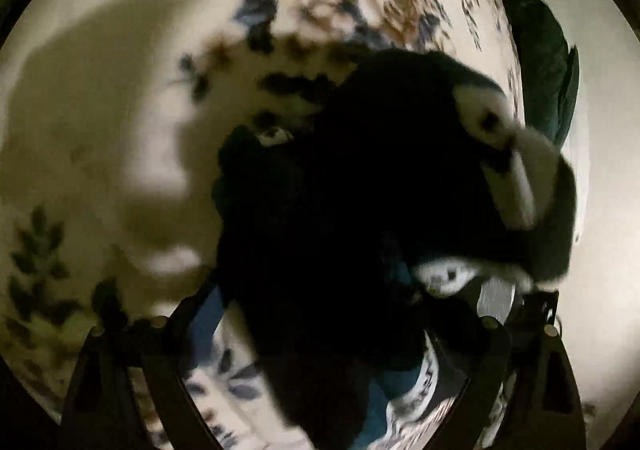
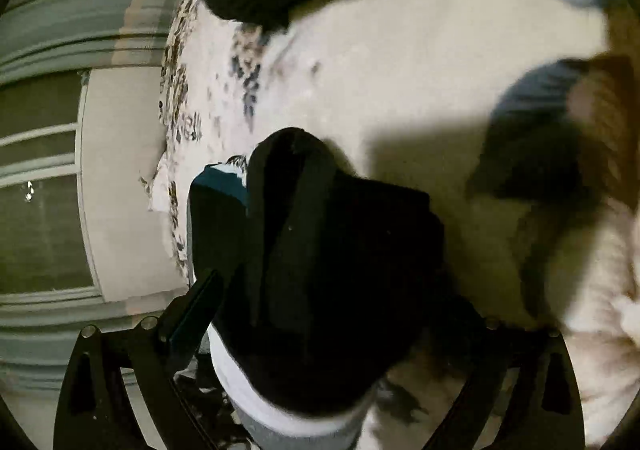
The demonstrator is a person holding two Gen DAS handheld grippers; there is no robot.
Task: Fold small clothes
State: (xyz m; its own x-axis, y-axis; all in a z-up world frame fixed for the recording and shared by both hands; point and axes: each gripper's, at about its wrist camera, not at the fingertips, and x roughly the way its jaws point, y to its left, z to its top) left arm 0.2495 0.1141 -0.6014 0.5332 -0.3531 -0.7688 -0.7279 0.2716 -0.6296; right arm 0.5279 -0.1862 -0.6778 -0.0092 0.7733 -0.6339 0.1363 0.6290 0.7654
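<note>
The cream floral bedspread (image 1: 120, 98) fills both views. The dark, white-trimmed small garment (image 1: 360, 190) lies bunched at centre frame. Left tongs (image 1: 332, 330) and right tongs (image 2: 320, 334) gape wide around it, gripping nothing. Closing could pinch bedspread too, spoiling the fold.

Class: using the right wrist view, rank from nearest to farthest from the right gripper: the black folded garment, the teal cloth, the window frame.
1. Black folded garment, between the open fingers.
2. Teal cloth, beside it, left.
3. Window frame, far left, beyond the bed.
</note>
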